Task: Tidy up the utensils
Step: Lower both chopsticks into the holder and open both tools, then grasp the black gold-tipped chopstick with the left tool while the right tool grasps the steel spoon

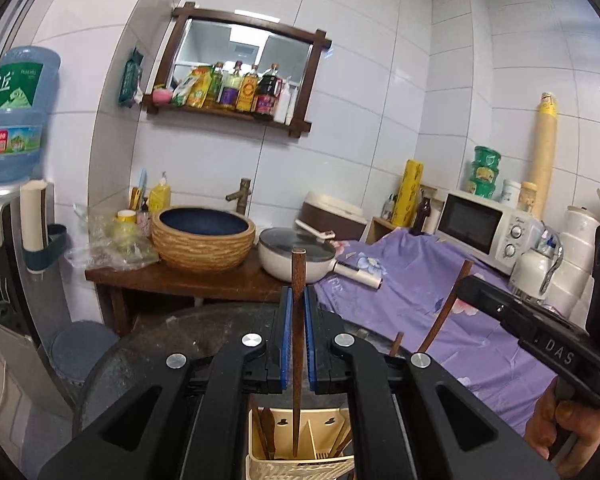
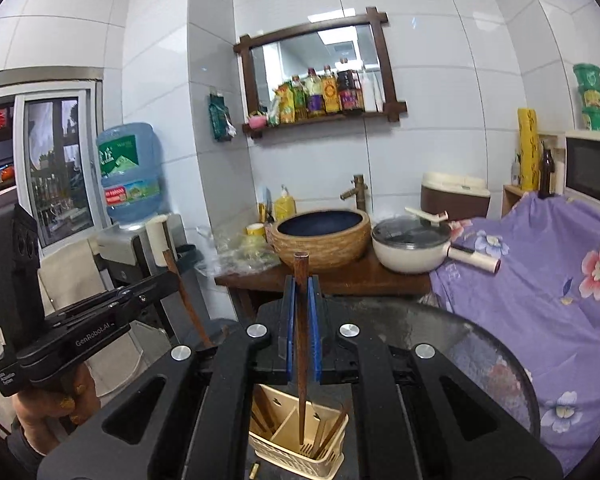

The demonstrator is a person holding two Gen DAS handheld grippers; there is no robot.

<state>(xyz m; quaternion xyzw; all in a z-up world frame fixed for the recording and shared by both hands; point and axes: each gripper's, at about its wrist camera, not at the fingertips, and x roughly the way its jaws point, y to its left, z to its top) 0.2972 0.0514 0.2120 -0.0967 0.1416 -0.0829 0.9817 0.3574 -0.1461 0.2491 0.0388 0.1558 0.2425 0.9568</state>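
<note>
At far left of the left wrist view, a water bottle (image 1: pixel 14 116) is seen inverted on a dispenser. Toward centre, a woven-sided basin (image 1: pixel 204 238) and a lidded pot (image 1: pixel 296 254) are noted on a wooden counter (image 1: pixel 180 278). At lower centre, the left gripper (image 1: pixel 298 312) is closed on a dark wooden chopstick (image 1: pixel 298 280), held upright between the blue pads (image 1: pixel 286 320); its tip hangs over a cream utensil holder (image 1: pixel 300 456) at the bottom edge, where more wooden utensils are stored. At right, the right gripper (image 1: pixel 466 284) is seen from the side, clamped on a second chopstick (image 1: pixel 446 308) that is tilted above the purple floral cloth (image 1: pixel 440 292). A hand (image 1: pixel 560 424) is visible on its grip at lower right.

At left of the right wrist view, the left gripper (image 2: pixel 172 276) is recorded with its chopstick (image 2: pixel 184 296). At centre, the right gripper (image 2: pixel 302 304) is closed on its chopstick (image 2: pixel 301 280), whose lower end reaches into the divided holder (image 2: pixel 296 448) on a dark round table (image 2: pixel 460 332). At far right, a microwave (image 2: pixel 592 168) is partly in frame.
</note>
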